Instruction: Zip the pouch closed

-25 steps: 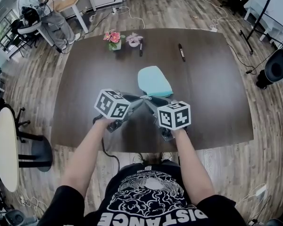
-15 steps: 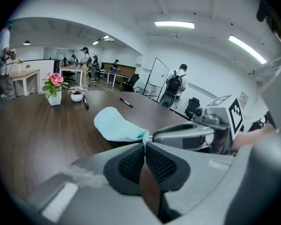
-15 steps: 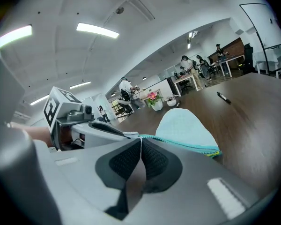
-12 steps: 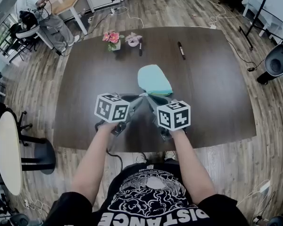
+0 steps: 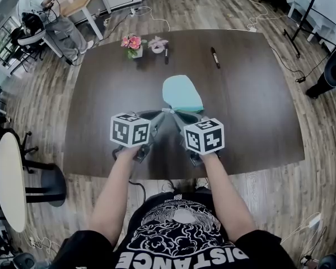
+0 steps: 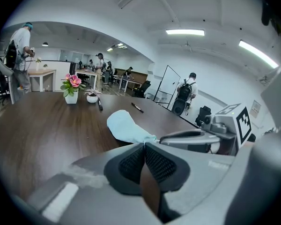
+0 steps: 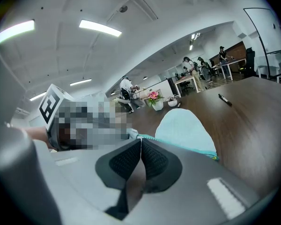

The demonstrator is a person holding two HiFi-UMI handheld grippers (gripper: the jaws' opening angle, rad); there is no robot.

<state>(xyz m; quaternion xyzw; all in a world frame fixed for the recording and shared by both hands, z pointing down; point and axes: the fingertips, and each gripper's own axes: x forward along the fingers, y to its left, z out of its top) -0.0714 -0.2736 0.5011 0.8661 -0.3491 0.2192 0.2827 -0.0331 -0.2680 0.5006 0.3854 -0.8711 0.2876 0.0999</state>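
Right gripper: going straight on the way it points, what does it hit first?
The pouch. The right gripper is shut, with its tips right at the pouch's near edge and apparently pinching it. There is no gap to cross, so any push forward goes straight into the pouch.

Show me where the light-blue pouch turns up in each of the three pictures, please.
Head view: the light-blue pouch lies near the centre of the picture.
Left gripper view: the pouch is just above the jaws, slightly left of centre.
Right gripper view: the pouch is right of centre, just beyond the jaws.
Shared landmark: the pink flowers in a white pot sit up and left of the pouch in all three.
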